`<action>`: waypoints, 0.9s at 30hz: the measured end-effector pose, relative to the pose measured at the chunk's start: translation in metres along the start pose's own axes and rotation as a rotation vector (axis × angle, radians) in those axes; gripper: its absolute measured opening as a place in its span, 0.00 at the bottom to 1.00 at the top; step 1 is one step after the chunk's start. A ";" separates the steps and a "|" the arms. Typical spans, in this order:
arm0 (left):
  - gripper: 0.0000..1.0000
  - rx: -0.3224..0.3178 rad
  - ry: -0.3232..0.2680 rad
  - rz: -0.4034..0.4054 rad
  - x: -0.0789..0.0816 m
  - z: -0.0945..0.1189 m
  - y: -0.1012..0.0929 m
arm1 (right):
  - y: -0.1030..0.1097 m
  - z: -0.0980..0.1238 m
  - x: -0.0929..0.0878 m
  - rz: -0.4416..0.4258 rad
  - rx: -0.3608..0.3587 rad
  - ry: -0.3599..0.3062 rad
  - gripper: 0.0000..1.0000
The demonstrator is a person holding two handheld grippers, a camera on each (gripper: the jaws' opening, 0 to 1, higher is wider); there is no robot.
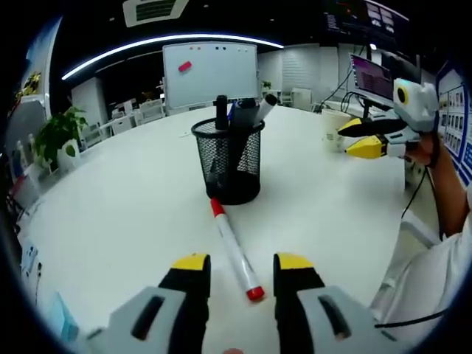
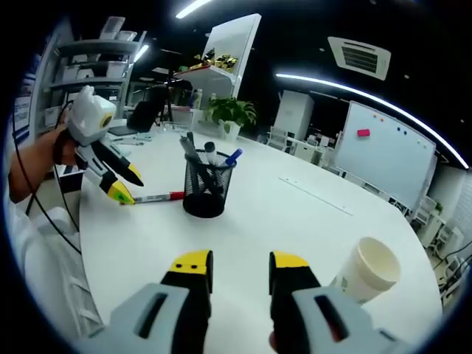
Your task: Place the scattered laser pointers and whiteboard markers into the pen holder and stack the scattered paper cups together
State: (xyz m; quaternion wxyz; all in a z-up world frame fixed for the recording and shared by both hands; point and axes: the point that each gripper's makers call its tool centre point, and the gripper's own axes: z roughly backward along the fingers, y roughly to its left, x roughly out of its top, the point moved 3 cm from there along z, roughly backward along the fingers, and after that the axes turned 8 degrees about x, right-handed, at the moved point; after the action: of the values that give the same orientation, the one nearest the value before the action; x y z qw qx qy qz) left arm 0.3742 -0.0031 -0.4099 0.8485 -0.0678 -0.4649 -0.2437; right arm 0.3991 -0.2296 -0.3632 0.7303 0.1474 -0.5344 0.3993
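Left gripper (image 1: 240, 265) jaws spread over a marker (image 1: 234, 251); right gripper (image 2: 233, 267) spread beside a cup (image 2: 367, 271). No legible writing.

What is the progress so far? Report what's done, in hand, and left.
Done: several pens and markers already stand in the black mesh pen holder.
In hand: nothing. The left gripper is open over the red-capped whiteboard marker lying on the white table, apparently about to grasp it. The right gripper is open and empty.
Left: that marker, and the paper cup lying tipped on the table.

Dim office, whiteboard (image 1: 210, 72) (curved ceiling light (image 1: 169, 41))
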 end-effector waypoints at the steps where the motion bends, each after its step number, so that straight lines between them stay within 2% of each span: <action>1: 0.34 0.000 0.003 0.003 0.000 0.000 0.000 | 0.000 0.000 0.000 0.000 0.000 0.000 0.30; 21: 0.29 -0.010 0.041 0.021 -0.009 0.005 -0.004 | 0.000 -0.001 0.001 0.001 0.004 -0.003 0.30; 24: 0.20 -0.010 0.047 0.023 -0.011 0.005 -0.004 | 0.000 -0.001 0.001 0.002 0.005 -0.003 0.30; 27: 0.19 -0.002 0.045 0.022 -0.011 0.005 -0.002 | -0.001 -0.001 0.002 0.002 0.004 -0.004 0.30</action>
State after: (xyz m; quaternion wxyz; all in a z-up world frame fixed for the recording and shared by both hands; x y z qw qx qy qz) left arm 0.3642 0.0005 -0.4165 0.8612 -0.0682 -0.4446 -0.2365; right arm 0.4008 -0.2285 -0.3621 0.7285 0.1493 -0.5352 0.4007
